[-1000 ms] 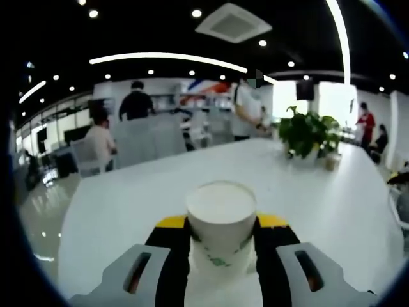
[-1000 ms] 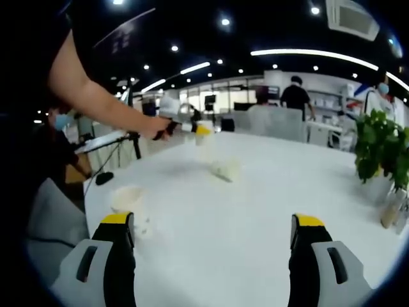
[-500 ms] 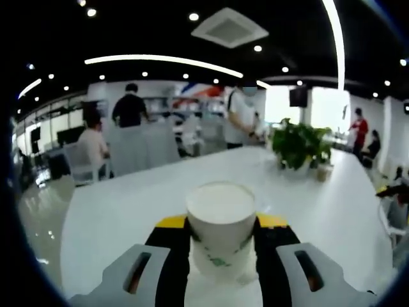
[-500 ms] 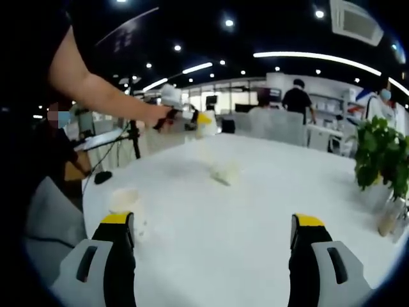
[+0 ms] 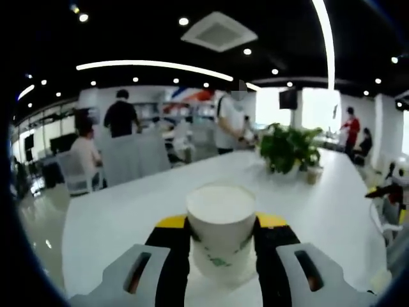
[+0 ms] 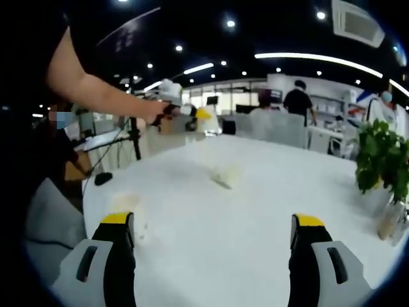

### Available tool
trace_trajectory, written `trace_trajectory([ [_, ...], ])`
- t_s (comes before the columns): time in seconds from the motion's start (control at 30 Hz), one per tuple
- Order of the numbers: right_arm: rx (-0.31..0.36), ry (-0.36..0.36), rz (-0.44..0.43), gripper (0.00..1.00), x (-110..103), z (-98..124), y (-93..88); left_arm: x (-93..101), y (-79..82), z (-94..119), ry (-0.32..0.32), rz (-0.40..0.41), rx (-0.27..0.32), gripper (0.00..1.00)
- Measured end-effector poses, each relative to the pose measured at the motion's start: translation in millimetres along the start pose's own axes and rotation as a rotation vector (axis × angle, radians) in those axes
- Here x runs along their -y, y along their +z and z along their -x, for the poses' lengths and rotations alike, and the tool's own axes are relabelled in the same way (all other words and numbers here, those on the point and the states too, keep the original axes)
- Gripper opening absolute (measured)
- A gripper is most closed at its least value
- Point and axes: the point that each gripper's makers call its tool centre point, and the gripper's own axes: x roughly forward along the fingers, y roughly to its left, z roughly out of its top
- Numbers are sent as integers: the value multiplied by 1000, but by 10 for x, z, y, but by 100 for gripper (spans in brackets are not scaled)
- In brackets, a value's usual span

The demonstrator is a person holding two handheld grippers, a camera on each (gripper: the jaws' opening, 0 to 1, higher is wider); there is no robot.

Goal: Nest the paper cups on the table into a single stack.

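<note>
A white paper cup (image 5: 220,224) with a green print stands upright between the yellow-tipped jaws of my left gripper (image 5: 220,225), which is shut on it above the white table (image 5: 115,217). In the right gripper view, a hand holds that left gripper (image 6: 192,112) in the air over the table's far left side. Another paper cup (image 6: 226,176) lies on its side mid-table. A third cup (image 6: 124,203) sits near the left edge, close to my right gripper's left jaw. My right gripper (image 6: 213,225) stands open low over the table, nothing between its jaws.
A potted green plant (image 6: 379,160) stands at the table's right side, also seen as the plant (image 5: 287,148) in the left gripper view. A small brown bottle (image 6: 388,220) sits beside it. People and chairs fill the room behind. A tripod (image 6: 134,142) stands left of the table.
In the right gripper view the left gripper has risen a little with its cup. The left gripper view has swung, shifting the background leftward. The right gripper has held still.
</note>
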Motion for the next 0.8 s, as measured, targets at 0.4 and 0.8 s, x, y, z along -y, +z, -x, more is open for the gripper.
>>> trace_trajectory([
  [0.4, 3, 2, 12, 100, -29, 30, 68, 298, 120, 158, -54, -27, -5, 37],
  [0.8, 11, 14, 24, 100, -64, 35, 149, 598, 321, 282, -107, -50, 14, 37],
])
